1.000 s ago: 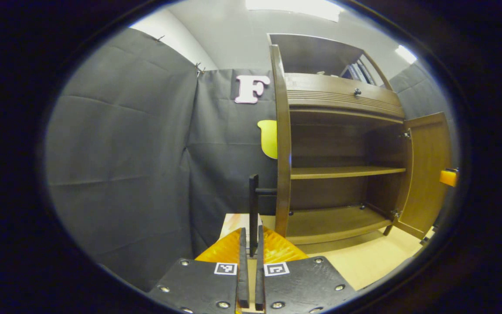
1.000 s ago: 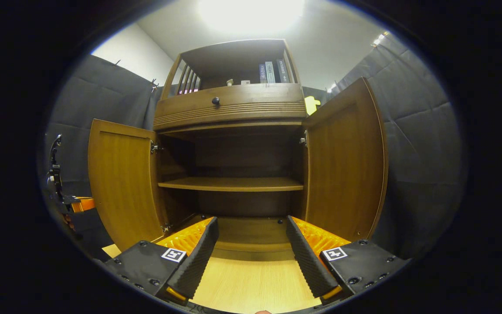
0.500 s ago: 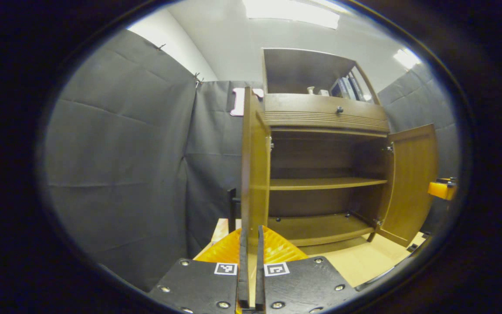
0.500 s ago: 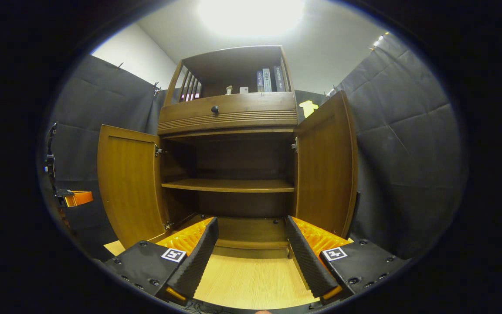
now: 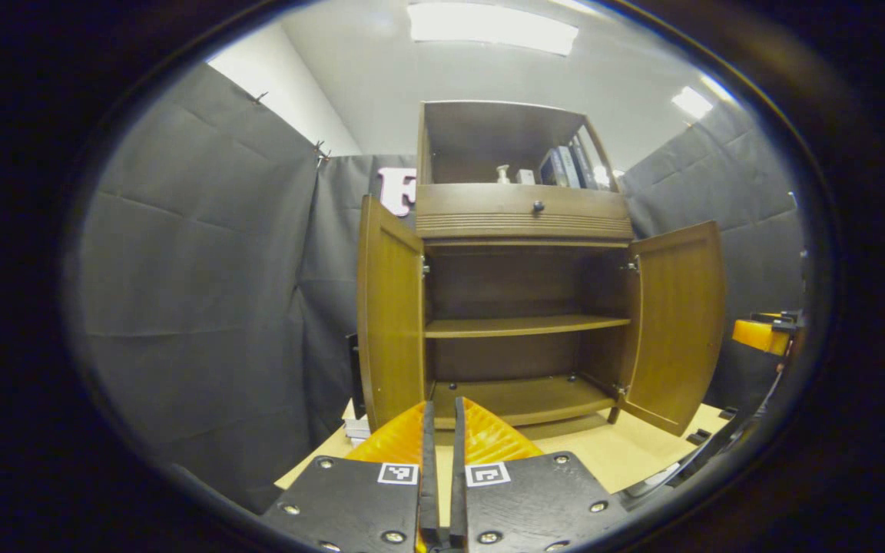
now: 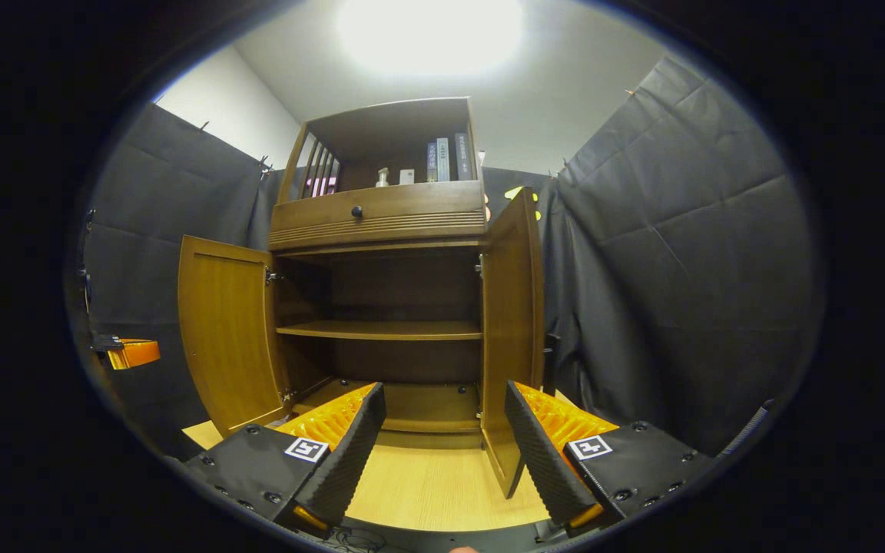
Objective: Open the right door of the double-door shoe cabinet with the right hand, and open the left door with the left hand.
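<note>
The shoe cabinet [image 5: 523,223] stands on a light wooden surface [image 5: 642,453] inside the booth, with both of its lower doors swung out. In the left gripper view, the left door [image 5: 389,315] stands nearly edge-on, and the right door [image 5: 677,319] angles outward on the far side. Between them, the middle shelf [image 5: 523,326] and the bottom board [image 5: 523,395] lie bare. Above the doors sits a drawer with a dark knob [image 5: 538,206], and the top compartment holds a few books [image 5: 565,165] and a small bottle [image 5: 501,173].

The left gripper [image 5: 438,468] hangs in front of the cabinet with its fingers almost together, only a thin slit between them, and nothing held. The right gripper [image 6: 439,453] faces the open cabinet with its fingers spread wide and empty, clear of the right door [image 6: 512,330] just beyond them. In the right gripper view, the left door [image 6: 227,330] stands open too.
</note>
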Demonstrator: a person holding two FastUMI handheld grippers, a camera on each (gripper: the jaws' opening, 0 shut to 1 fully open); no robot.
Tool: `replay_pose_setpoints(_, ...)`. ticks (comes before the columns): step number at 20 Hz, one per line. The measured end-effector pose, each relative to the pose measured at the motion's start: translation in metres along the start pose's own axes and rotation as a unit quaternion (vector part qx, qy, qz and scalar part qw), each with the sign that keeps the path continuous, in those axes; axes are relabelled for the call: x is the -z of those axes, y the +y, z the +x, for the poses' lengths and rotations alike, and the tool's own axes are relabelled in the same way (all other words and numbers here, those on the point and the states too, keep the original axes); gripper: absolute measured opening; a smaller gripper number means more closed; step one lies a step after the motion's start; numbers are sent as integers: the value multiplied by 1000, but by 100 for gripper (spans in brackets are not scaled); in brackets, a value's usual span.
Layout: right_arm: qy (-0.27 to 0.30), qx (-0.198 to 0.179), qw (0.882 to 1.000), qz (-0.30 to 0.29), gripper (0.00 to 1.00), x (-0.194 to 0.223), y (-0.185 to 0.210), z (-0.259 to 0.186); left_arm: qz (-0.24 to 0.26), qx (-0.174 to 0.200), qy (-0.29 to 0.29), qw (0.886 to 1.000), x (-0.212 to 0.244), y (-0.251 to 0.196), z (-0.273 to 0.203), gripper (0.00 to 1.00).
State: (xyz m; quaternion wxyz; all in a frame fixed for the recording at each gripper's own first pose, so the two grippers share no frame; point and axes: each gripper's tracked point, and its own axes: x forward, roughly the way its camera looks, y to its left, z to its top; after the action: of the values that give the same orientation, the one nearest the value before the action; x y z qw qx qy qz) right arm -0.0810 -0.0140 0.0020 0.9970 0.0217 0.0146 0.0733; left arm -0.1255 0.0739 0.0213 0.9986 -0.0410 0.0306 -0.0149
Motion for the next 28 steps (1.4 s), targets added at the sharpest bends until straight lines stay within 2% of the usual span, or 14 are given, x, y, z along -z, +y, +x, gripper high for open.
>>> replay_pose_setpoints(2,-1,4,1000,0,98,0,-7,-9,5,-2,-2,1000,0,-7,-6,7)
replay_pose_setpoints(3,-2,5,1000,0,92,0,-10,-12,9,-4,-3,1000,-1,-9,-9,13)
replay_pose_setpoints(4,-1,6,1000,1,92,0,-12,-14,12,-5,-4,1000,-2,-12,-12,19)
replay_pose_setpoints(5,-2,7,1000,1,98,0,-13,-17,14,-4,-4,1000,-2,-15,-14,27)
replay_pose_setpoints(13,-4,6,1000,1,98,-4,-21,-22,16,-27,-20,999,-8,-11,-24,96)
replay_pose_setpoints(28,-8,6,1000,3,98,-5,-21,-18,29,-42,-28,998,-12,-5,-24,96)
